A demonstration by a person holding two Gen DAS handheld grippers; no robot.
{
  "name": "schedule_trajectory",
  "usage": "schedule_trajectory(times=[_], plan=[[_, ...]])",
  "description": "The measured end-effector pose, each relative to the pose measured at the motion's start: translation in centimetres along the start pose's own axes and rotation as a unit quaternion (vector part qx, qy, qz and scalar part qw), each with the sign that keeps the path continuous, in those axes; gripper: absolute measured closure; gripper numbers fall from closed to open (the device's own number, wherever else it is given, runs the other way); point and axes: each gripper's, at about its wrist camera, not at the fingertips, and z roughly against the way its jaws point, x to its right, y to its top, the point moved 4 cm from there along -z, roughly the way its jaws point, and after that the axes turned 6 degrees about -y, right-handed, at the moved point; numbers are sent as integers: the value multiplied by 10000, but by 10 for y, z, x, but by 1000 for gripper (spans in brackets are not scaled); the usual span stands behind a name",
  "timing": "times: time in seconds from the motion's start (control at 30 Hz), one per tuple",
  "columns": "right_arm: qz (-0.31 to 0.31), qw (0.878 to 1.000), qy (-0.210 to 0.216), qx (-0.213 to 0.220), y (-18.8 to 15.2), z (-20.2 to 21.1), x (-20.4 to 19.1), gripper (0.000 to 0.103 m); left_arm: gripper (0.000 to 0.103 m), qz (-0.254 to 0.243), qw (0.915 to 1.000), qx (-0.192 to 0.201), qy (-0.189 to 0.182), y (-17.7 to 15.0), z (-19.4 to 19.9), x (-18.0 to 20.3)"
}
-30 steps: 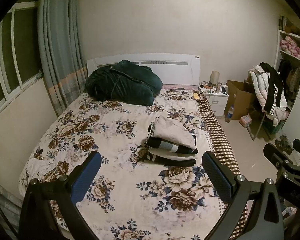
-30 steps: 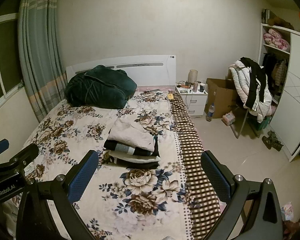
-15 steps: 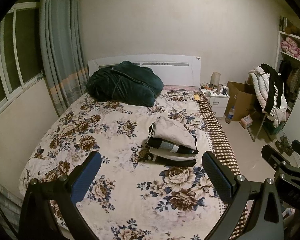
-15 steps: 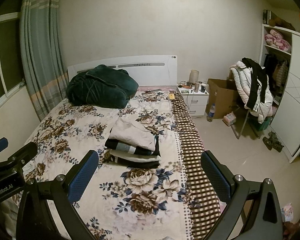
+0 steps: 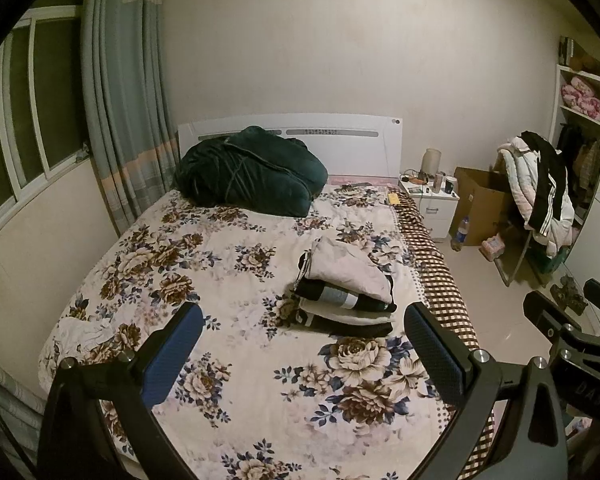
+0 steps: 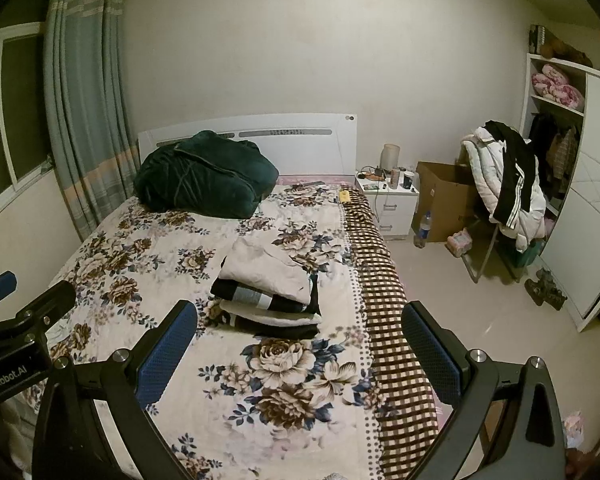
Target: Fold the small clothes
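A stack of folded small clothes [image 5: 346, 294], cream, black and white layers, lies on the floral bedspread [image 5: 220, 264] right of the bed's middle; it also shows in the right wrist view [image 6: 270, 290]. My left gripper [image 5: 300, 344] is open and empty, held above the foot of the bed, well short of the stack. My right gripper [image 6: 298, 342] is open and empty, also short of the stack. A crumpled white cloth [image 5: 82, 330] lies at the bed's left edge.
A dark green quilt [image 5: 252, 170] sits at the white headboard [image 5: 352, 142]. A nightstand [image 6: 392, 204], cardboard box [image 6: 446, 196], a chair piled with jackets [image 6: 508, 184] and a wardrobe [image 6: 580, 216] stand to the right. Curtain [image 5: 124, 112] and window are on the left.
Both views have shifted slightly; the scene sits a little more to the right than before. The clothes have not moved and both grippers stay open.
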Motion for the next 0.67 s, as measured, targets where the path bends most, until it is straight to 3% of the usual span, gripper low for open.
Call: schedule_trajectory(times=[0.67], plan=[[3, 10000, 0, 13, -3, -1, -2, 0, 0, 33, 10000, 57, 70, 3, 2, -6]])
